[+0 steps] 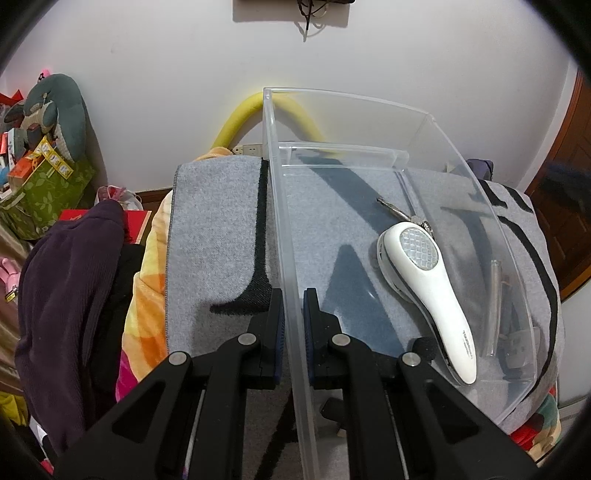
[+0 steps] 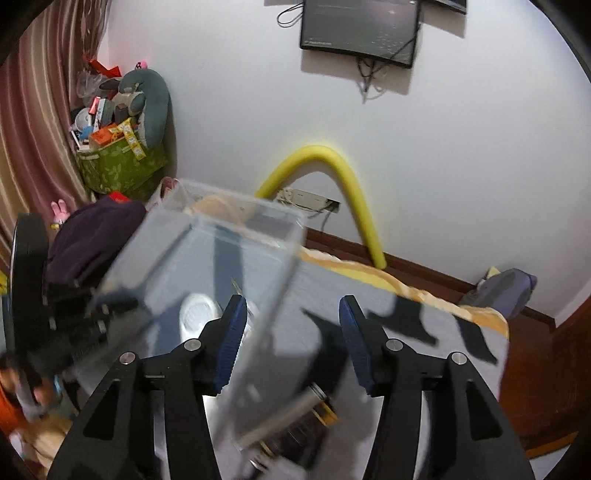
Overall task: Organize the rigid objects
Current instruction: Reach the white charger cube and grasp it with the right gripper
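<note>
A clear plastic bin [image 1: 461, 155] stands on a grey blanket [image 1: 214, 229]. Inside it lie a white handheld device [image 1: 424, 295], a key [image 1: 393, 209] and a small clear tube [image 1: 493, 306]. My left gripper [image 1: 293, 306] is shut on the bin's left wall, one pad on each side. In the blurred right wrist view, my right gripper [image 2: 291, 306] stands open at the bin's [image 2: 207, 236] right side. The wall's edge runs between its fingers, close to the left pad [image 2: 231, 343]. A dark cylinder with gold bands [image 2: 295, 417] lies low between the fingers. The white device [image 2: 197, 314] shows through the plastic.
A dark purple garment [image 1: 66, 280] and an orange-yellow quilt [image 1: 147, 295] lie left of the blanket. A yellow foam tube [image 2: 347, 184] arches against the white wall. A green box of clutter [image 2: 118, 166] sits in the corner, a monitor [image 2: 358, 29] hangs above, and wooden flooring [image 2: 535, 369] lies right.
</note>
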Action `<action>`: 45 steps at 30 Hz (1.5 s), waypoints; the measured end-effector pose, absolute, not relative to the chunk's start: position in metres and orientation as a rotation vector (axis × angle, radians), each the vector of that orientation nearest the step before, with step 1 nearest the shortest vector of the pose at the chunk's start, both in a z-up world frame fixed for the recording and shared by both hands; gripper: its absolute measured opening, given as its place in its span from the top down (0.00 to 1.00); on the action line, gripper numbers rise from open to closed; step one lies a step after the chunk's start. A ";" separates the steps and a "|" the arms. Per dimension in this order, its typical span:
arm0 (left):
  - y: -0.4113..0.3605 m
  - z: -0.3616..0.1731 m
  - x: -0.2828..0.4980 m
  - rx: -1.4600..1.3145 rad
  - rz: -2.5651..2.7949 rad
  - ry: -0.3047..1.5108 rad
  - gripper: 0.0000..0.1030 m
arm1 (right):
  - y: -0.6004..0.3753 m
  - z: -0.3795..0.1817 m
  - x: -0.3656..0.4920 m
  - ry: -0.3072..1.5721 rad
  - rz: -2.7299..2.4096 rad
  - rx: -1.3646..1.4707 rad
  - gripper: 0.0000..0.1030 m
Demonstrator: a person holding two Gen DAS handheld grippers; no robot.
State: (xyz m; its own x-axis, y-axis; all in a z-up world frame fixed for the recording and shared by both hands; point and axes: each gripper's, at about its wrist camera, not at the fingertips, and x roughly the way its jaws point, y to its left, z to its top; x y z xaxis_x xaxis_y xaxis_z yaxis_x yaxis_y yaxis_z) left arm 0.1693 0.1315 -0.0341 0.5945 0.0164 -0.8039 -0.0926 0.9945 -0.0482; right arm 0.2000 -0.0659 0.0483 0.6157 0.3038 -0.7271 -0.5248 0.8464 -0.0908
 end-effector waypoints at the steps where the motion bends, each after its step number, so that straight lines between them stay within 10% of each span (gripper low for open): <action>1: 0.131 -0.034 0.169 -0.087 0.064 0.934 0.92 | -0.074 0.045 0.194 0.775 0.482 -0.314 0.53; 20: 0.126 -0.033 0.171 -0.066 0.087 0.949 0.92 | -0.126 -0.048 0.136 0.944 0.551 -0.229 0.46; 32: 0.125 -0.033 0.170 -0.068 0.085 0.948 0.92 | -0.123 -0.048 0.122 0.926 0.546 -0.277 0.72; 45: 0.125 -0.033 0.171 -0.072 0.080 0.947 0.92 | -0.112 0.014 0.122 0.756 0.525 -0.318 0.73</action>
